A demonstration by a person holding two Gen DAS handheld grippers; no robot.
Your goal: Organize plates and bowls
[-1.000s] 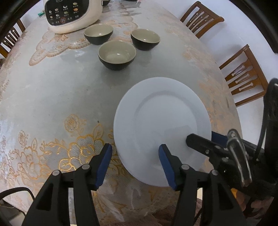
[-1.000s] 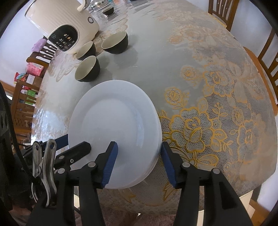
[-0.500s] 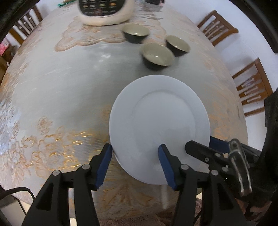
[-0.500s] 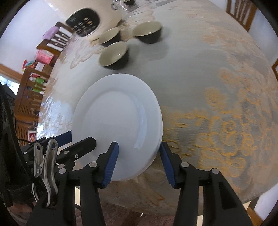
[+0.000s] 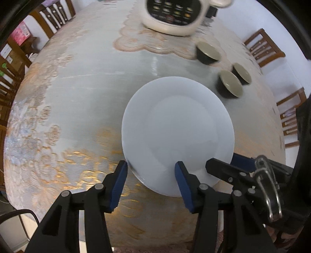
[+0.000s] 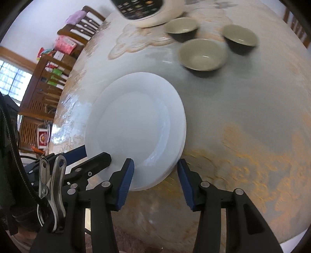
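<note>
A stack of white plates (image 5: 177, 132) is held above the table between both grippers; it also shows in the right wrist view (image 6: 136, 126). My left gripper (image 5: 151, 182) clamps its near rim on one side, one finger above and one below. My right gripper (image 6: 155, 180) clamps the rim on the other side in the same way. Three dark bowls with pale insides stand beyond the plates: one (image 5: 230, 86), another (image 5: 242, 73) and a third (image 5: 208, 52). In the right wrist view they are the nearest (image 6: 203, 55), the right one (image 6: 240, 38) and the far one (image 6: 181, 28).
A cream rice cooker (image 5: 174, 15) stands at the far end of the lace-covered oval table (image 5: 77, 87). Wooden chairs (image 5: 262, 46) line the right side. A wooden shelf unit (image 6: 46, 81) stands beyond the table's left side.
Both grippers have carried the plate stack to the left over the table. The bowls and rice cooker have slid to the right in the left wrist view and closer in the right.
</note>
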